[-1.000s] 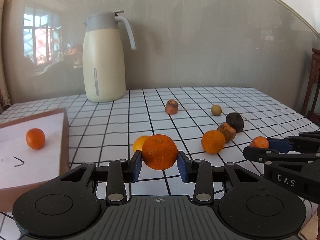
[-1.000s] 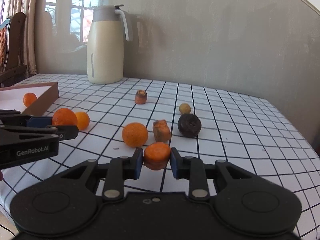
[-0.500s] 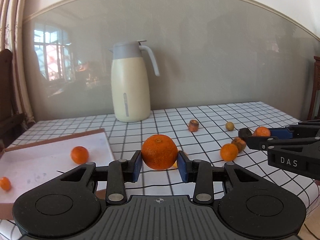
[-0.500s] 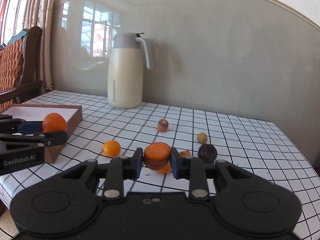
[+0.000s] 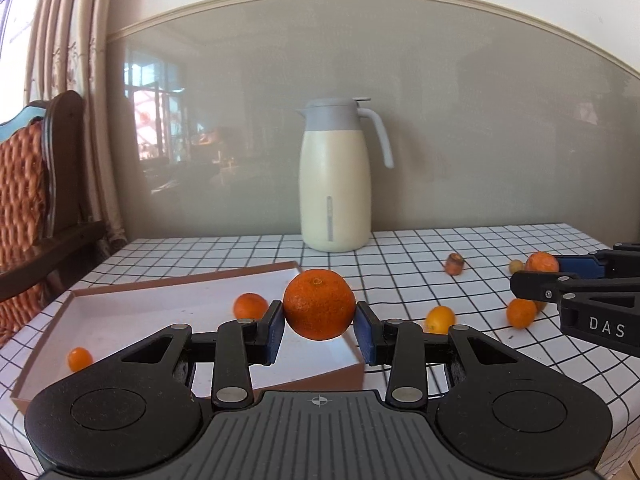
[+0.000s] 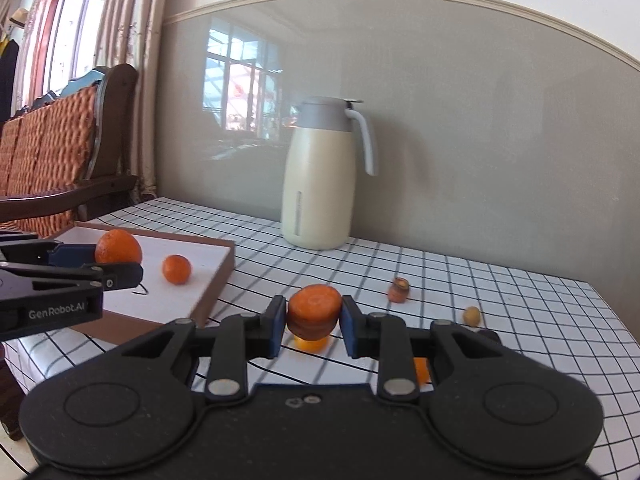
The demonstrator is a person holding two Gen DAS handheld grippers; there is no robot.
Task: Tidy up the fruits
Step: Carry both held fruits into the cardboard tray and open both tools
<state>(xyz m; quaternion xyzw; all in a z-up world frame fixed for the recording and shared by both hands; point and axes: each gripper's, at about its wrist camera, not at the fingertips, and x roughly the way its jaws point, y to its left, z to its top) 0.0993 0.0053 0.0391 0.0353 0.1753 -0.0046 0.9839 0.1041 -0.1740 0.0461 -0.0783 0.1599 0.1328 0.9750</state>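
Left gripper (image 5: 319, 330) is raised and level, blue pads pressed on both sides of a round orange (image 5: 319, 305) sitting squarely between the jaws. Right gripper (image 6: 314, 326) is also held level, jaws clamped on a flattened orange piece (image 6: 315, 311), pinched at its sides. Each gripper shows at the edge of the other's view, side by side.

Both grippers are now raised and swung leftward from where they were a second ago. The left gripper (image 5: 319, 330), clamped on the large orange (image 5: 319, 305), now hangs over the near right corner of the brown tray (image 5: 48, 322) instead of the checked tablecloth (image 5: 400, 252). The right gripper (image 6: 314, 325) has lifted the carrot piece (image 6: 314, 312) clear of the loose fruit and now sits near the tray's right wall.
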